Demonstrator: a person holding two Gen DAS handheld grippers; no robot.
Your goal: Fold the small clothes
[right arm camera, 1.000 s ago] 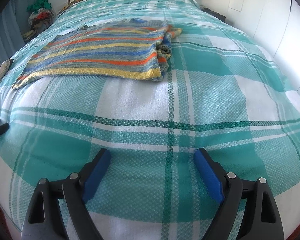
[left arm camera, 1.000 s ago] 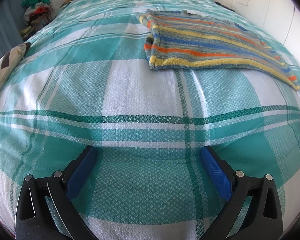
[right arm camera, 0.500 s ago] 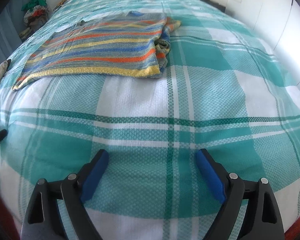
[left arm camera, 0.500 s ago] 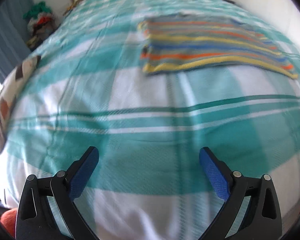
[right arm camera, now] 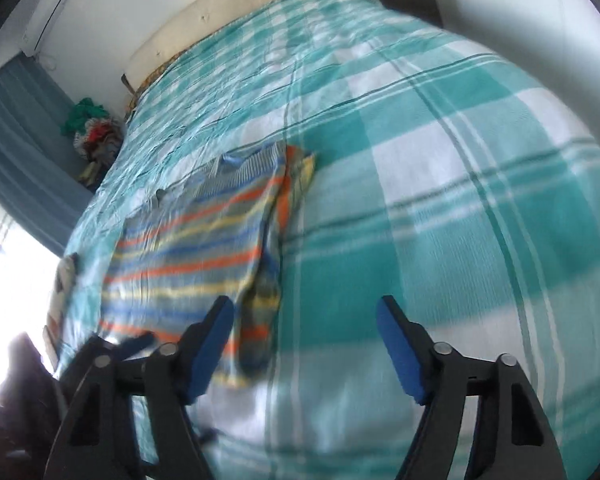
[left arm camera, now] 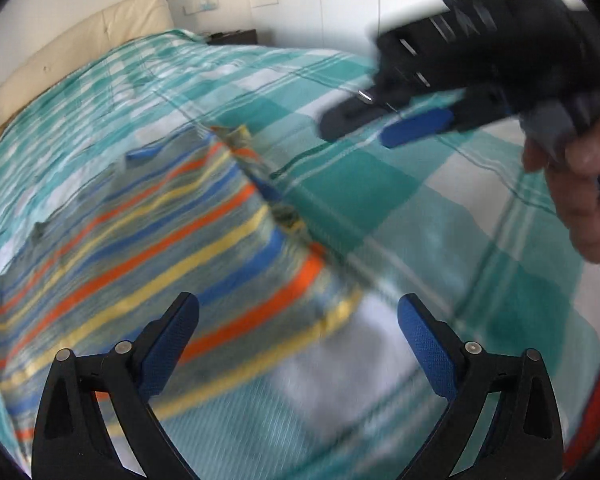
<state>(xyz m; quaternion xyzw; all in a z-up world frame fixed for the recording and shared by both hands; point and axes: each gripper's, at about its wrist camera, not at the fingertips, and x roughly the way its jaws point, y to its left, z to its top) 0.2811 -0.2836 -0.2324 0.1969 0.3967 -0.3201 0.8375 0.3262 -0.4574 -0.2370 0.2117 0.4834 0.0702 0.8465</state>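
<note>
A striped garment (left arm camera: 148, 240) in orange, yellow, blue and grey lies flat on the bed, its right side folded over. It also shows in the right wrist view (right arm camera: 204, 248). My left gripper (left arm camera: 298, 320) is open and empty, hovering over the garment's near right corner. My right gripper (right arm camera: 306, 324) is open and empty, above the garment's right edge. The right gripper also shows in the left wrist view (left arm camera: 384, 126), above the bed to the right of the garment, held by a hand (left arm camera: 580, 192). Both views are motion-blurred.
The bed has a teal and white checked cover (right arm camera: 440, 160) and a cream headboard (right arm camera: 228, 8). A pile of clothes (right arm camera: 94, 136) sits at the far left by a blue curtain. A dark nightstand (left arm camera: 232, 36) stands at the bed's far right. White walls lie beyond.
Both grippers have swung up and forward over the bed toward the garment, tilting the views. The right gripper and hand now appear in the left wrist view. Both stay open.
</note>
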